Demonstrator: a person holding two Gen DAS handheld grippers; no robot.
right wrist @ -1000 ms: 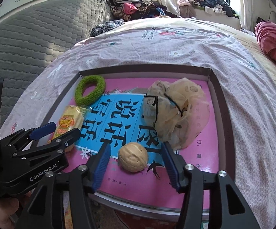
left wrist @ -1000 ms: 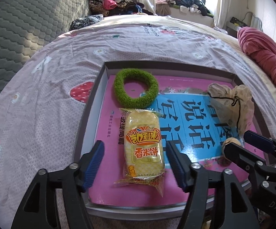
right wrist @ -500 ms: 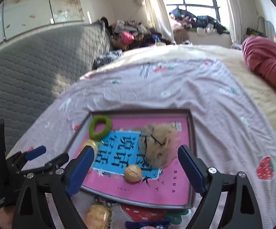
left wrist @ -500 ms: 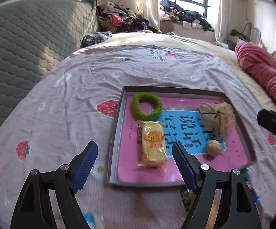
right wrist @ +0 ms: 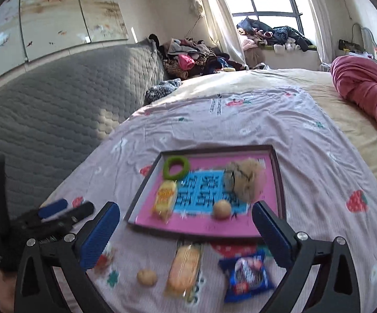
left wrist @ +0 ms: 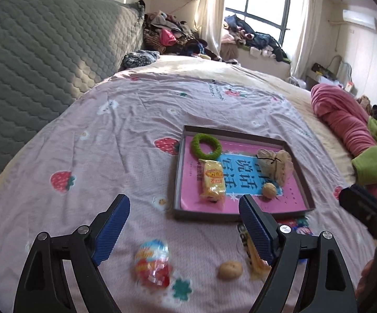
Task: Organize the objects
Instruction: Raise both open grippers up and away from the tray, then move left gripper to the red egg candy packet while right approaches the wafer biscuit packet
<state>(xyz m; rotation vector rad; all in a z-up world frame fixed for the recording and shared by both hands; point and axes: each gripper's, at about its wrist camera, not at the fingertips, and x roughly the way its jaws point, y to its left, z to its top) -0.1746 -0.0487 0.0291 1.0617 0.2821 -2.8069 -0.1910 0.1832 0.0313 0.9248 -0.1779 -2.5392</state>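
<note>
On the bed, a shallow tray [left wrist: 178, 177] lies on the strawberry-print sheet [left wrist: 125, 140], serving as the collecting place. Four things are spaced apart inside it: a green ring [left wrist: 206, 144], a yellow rice-cracker packet [left wrist: 211, 180], a walnut [left wrist: 269, 190] and a beige mesh pouch [left wrist: 277, 164].

Nearer than the tray, loose on the sheet, wait a second walnut [right wrist: 146, 276], a wrapped bread bun [right wrist: 185, 268], a blue snack packet [right wrist: 248, 274] and a red-and-white sweet packet [left wrist: 153, 263].

The left gripper [left wrist: 184, 230] and right gripper [right wrist: 185, 232] hang above these, jaws opening wide with nothing between them, apparently so the person can pick the next item.
</note>
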